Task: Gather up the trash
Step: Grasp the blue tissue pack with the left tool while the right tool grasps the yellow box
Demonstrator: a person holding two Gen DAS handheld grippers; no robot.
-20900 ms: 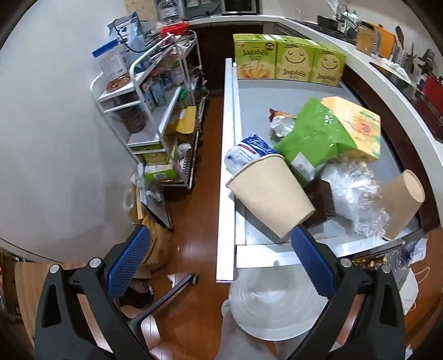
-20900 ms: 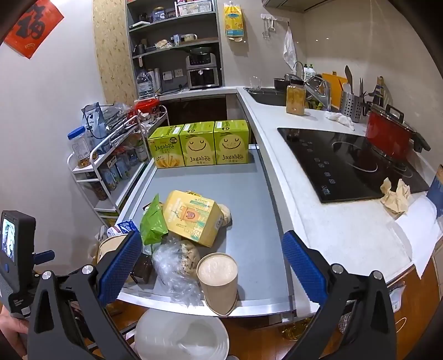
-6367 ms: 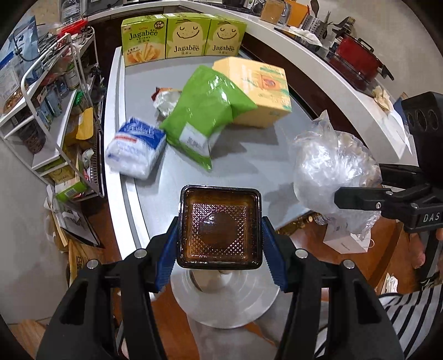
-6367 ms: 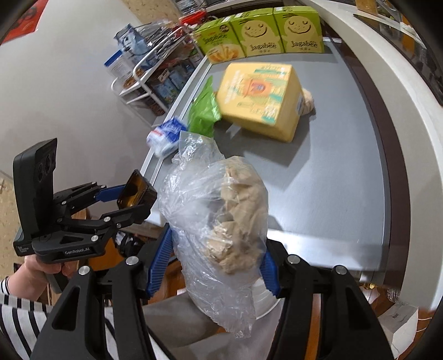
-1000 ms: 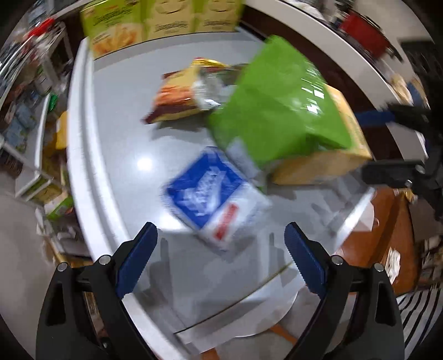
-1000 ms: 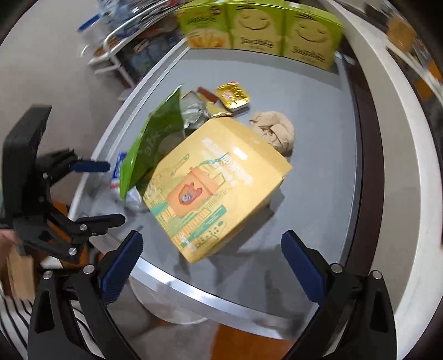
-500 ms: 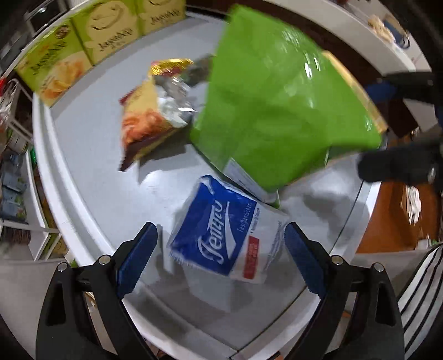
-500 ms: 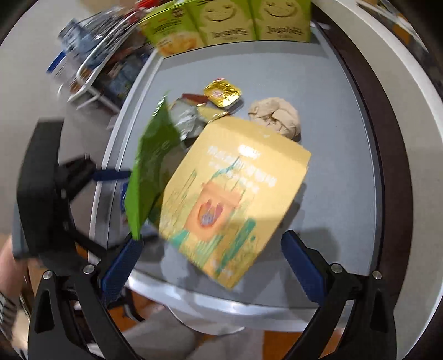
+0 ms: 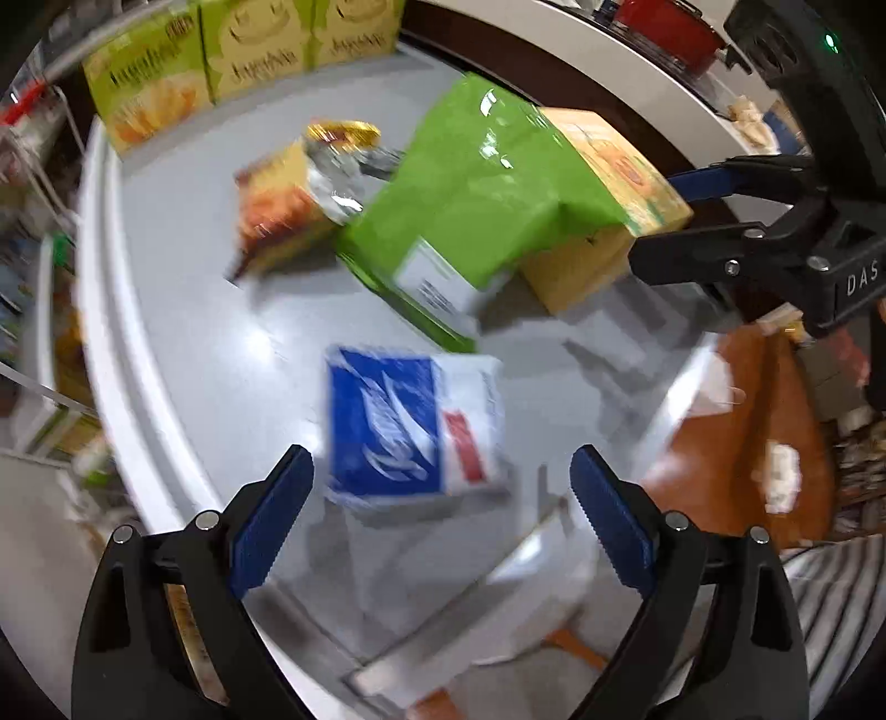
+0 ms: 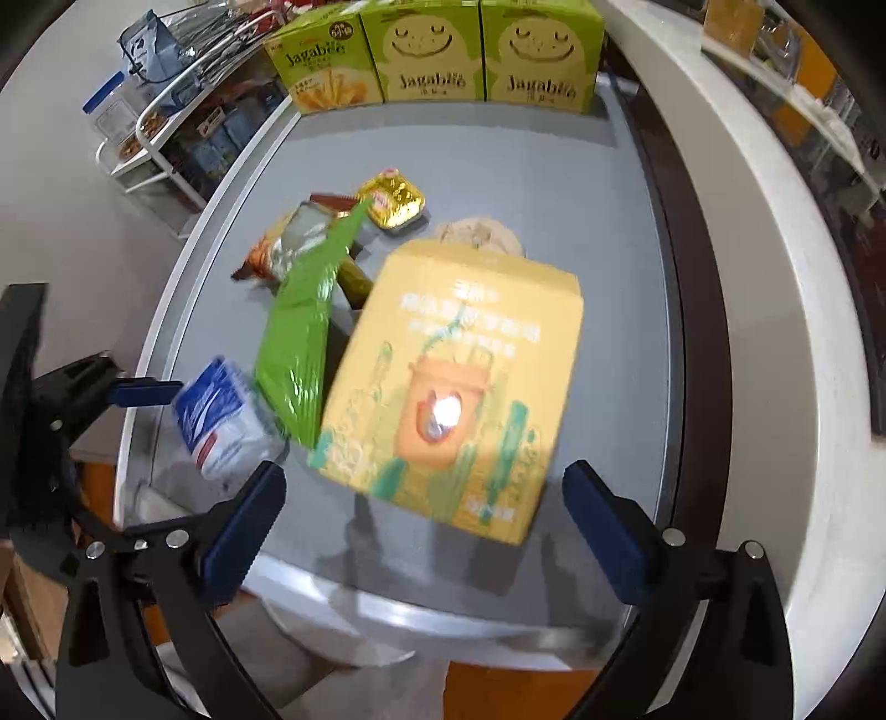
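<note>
We hold the left claw [image 9: 440, 490] spread wide above the near edge of the grey worktop [image 9: 183, 277], pointing steeply down, and nothing is between its blue pads. Just in front of it, in the lower middle of the left wrist frame, lies the blue-and-white tissue pack [image 9: 412, 423], flat on the worktop; we judge this to be the next piece of trash for this claw, which would explain the wide opening.

The right claw [image 10: 423, 512] is also spread and empty. It hangs over the yellow carton [image 10: 454, 387], which fills the centre of the right wrist frame. The green bag [image 10: 302, 332] leans on the left side of the carton, so lifting the carton will probably make the bag slide.

Further up in the frame lie an orange snack wrapper [image 10: 282, 249], a small gold packet [image 10: 394, 199] and a crumpled brown paper [image 10: 479, 235]. The three Jagabee boxes [image 10: 432, 52] stand upright in a neat row at the top edge; we think they are stock, not trash.
</note>
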